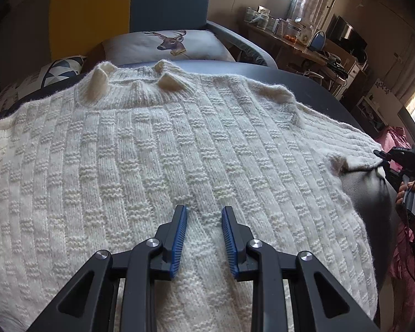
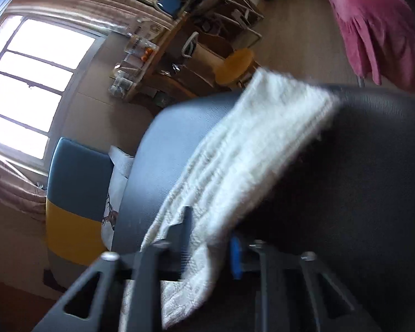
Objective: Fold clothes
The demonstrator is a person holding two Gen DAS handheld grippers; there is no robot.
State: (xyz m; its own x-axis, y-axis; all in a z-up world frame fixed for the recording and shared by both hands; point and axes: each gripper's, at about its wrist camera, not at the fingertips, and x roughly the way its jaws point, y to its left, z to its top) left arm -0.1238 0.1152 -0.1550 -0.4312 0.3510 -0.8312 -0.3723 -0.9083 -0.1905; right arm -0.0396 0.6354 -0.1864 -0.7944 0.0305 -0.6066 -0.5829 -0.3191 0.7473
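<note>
Cream knit sweater (image 1: 179, 149) lies spread flat, front up, on a dark padded surface (image 1: 368, 191), collar at the far edge; that layout suits folding the sides inward. Left gripper (image 1: 204, 238) hangs over the lower middle of the body, jaws partly apart and holding nothing; knit shows between the blue pads (image 1: 181, 238), which may rest on it to pin the body down, though contact cannot be confirmed. Right gripper (image 2: 207, 249) is at the sweater's right edge, where the sleeve (image 2: 235, 166) drapes over the surface's rim. The right wrist view is blurred, but the jaws appear clamped on the sleeve's end, fabric running between the fingers and hanging below them. Likely a hold for carrying the sleeve across the body.
</note>
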